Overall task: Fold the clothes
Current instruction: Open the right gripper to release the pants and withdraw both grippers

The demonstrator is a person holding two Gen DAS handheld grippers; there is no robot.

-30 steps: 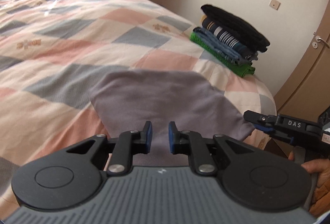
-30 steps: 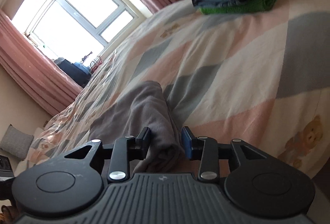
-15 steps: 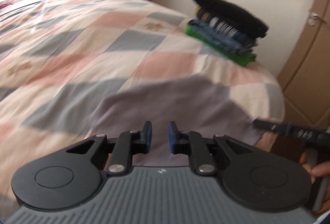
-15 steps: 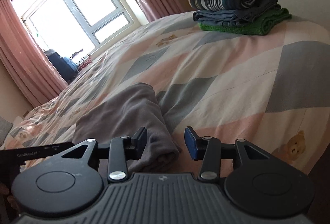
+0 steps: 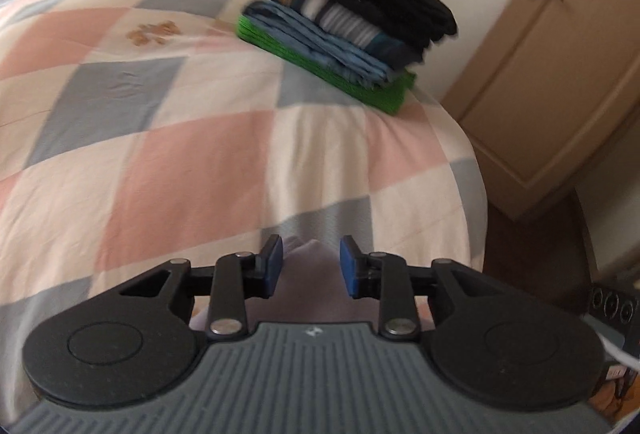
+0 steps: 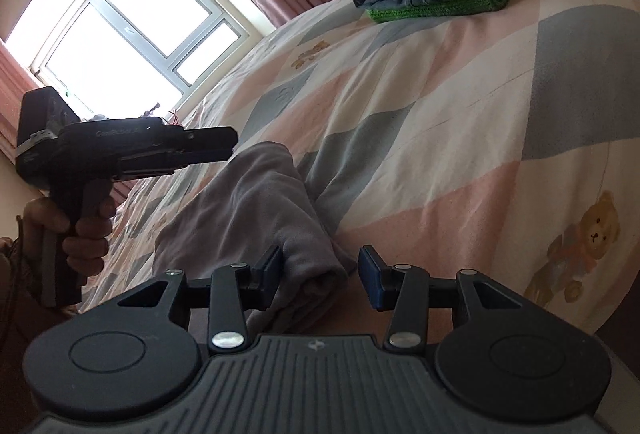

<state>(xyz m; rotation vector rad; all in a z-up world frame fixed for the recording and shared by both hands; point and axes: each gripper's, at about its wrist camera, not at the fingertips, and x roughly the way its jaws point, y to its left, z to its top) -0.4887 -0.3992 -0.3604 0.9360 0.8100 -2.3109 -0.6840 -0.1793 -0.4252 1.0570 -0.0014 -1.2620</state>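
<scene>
Writing: the left gripper's body, seen side-on in the right wrist view, carries a small pale print along its side — too blurred to read. A small logo mark sits on the grey ribbed housing in both wrist views, not legible as text. No other labels readable.

Left gripper (image 5: 311,266) — jaws released, blue pads set moderately apart, nothing clamped. The grey garment (image 5: 308,288) shows between and below the pads as a pale purple-grey fold; whether a pad touches the cloth cannot be told, view is blurred.

Right gripper (image 6: 320,276) — jaws released, a bit wider than the left. The rolled end of the grey garment (image 6: 256,210) lies in the gap, against or just beside the left pad, apart from the right pad. Not gripped.

Left hand (image 6: 76,230) wraps the handle of the left gripper (image 6: 224,144), which hovers over the far part of the garment.

Grey garment lies on the bed (image 6: 460,122), near its foot edge, bunched into a long loose roll running away from the right gripper. Bed has a quilt of pink, grey and cream diamonds with teddy bear prints (image 6: 588,246).

Folded clothes stack (image 5: 344,30) sits at the far corner of the bed, well apart from the garment — green knit at the bottom, blue, striped, black on top. Door (image 5: 560,66) beside it, window (image 6: 132,22) with pink curtains behind.
</scene>
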